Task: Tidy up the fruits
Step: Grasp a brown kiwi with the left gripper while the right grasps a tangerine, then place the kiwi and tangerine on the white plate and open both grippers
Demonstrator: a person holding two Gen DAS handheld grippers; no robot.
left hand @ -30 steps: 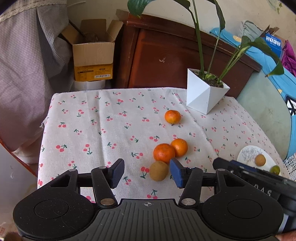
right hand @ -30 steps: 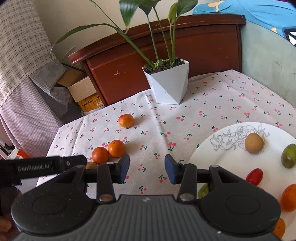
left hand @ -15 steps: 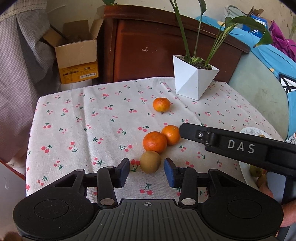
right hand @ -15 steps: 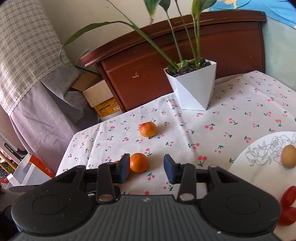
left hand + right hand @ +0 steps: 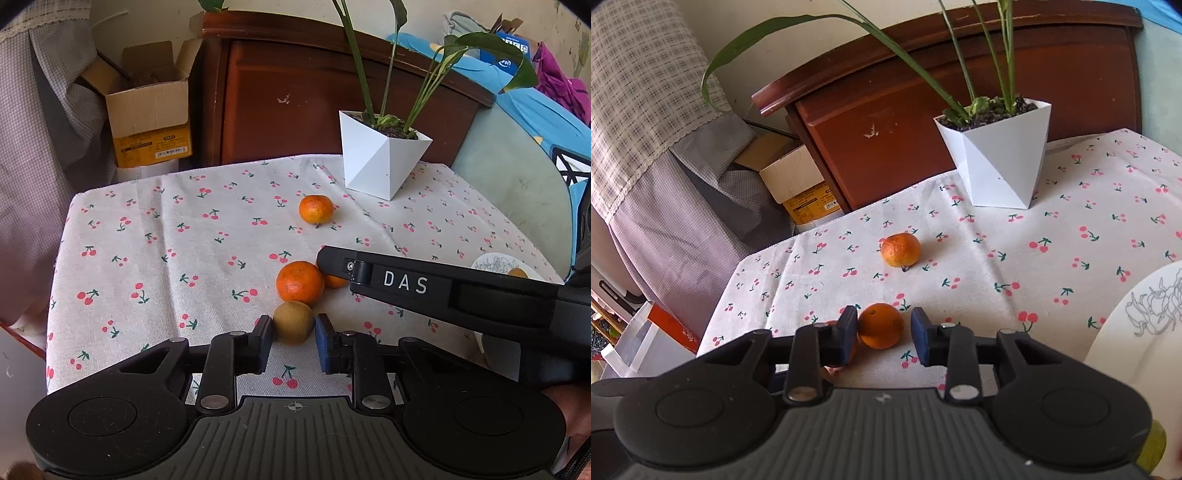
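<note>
A brown kiwi [image 5: 293, 322] lies on the cherry-print tablecloth [image 5: 166, 240] between the pads of my left gripper [image 5: 293, 341]; the jaws are narrowed around it, with a small gap on the right side. A large orange [image 5: 300, 282] touches it behind. A second orange [image 5: 881, 325] sits between the open jaws of my right gripper [image 5: 884, 339], left pad near it, right pad apart. A third orange [image 5: 316, 209] lies alone farther back; it also shows in the right wrist view [image 5: 900, 249]. A white plate [image 5: 1137, 332] is at the right.
A white faceted planter [image 5: 380, 162] with long leaves stands at the back of the table. A dark wooden cabinet [image 5: 314, 96] and a cardboard box [image 5: 147, 110] are behind the table. The right gripper's body [image 5: 443, 291] crosses the left wrist view.
Both grippers moved forward and down. The left jaws narrowed around the kiwi. The right gripper came in around the second orange, beside the left gripper.
</note>
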